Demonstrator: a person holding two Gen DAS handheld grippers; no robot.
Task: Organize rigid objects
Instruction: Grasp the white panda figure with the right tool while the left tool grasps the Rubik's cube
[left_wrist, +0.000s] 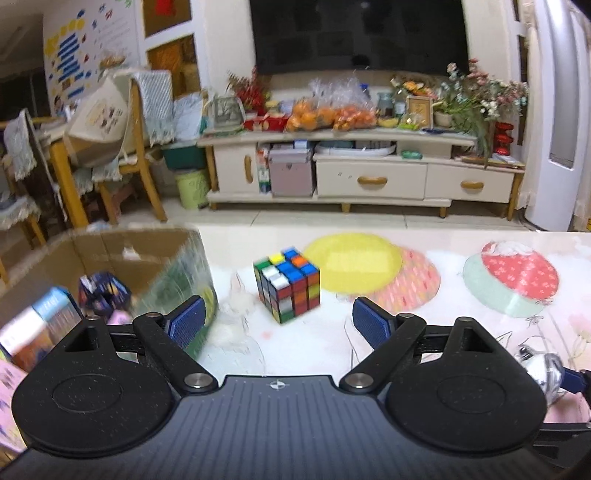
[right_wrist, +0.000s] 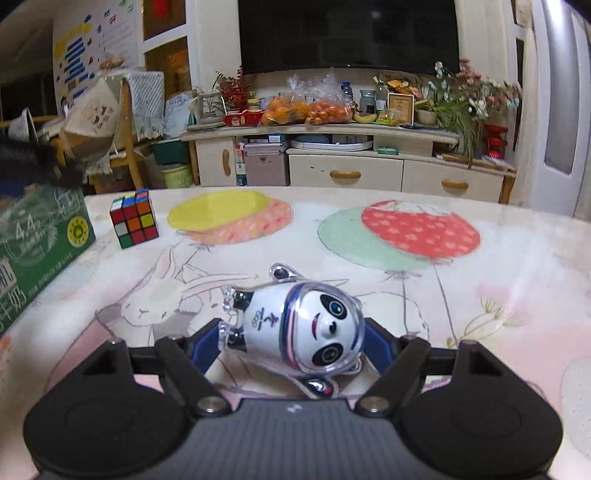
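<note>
From the right wrist I see what the left wrist barely catches: my right tongs (right_wrist: 295, 338) are pinching a panda figurine (right_wrist: 306, 328) lying on its side, blue pads against its feet on one side and its clear helmet on the other; in the left wrist view only a sliver of that figurine (left_wrist: 543, 369) shows at the far right edge, behind the tong housing. The left wrist, in turn, looks down into the cardboard box (left_wrist: 122, 254), which the right wrist shows only from outside as a green printed wall (right_wrist: 44, 243) at the left edge of the bench (right_wrist: 480, 306).

Inside the box I can make out a dark patterned item (left_wrist: 105, 291), a small upright carton (left_wrist: 48, 325) with blue and orange print, and something pink at the near left corner (all blurred, so I cannot tell what they are).

My left tongs (left_wrist: 279, 323) are spread with nothing between the pads; the Rubik's cube (left_wrist: 287, 286) stands on the bench just beyond them, beside the box's right wall, and apart from it.

Beyond the bench: a cream TV cabinet (right_wrist: 347, 162) heaped with bagged oranges (right_wrist: 306, 107) and flowers, a dark television above, wooden chairs to the left.
</note>
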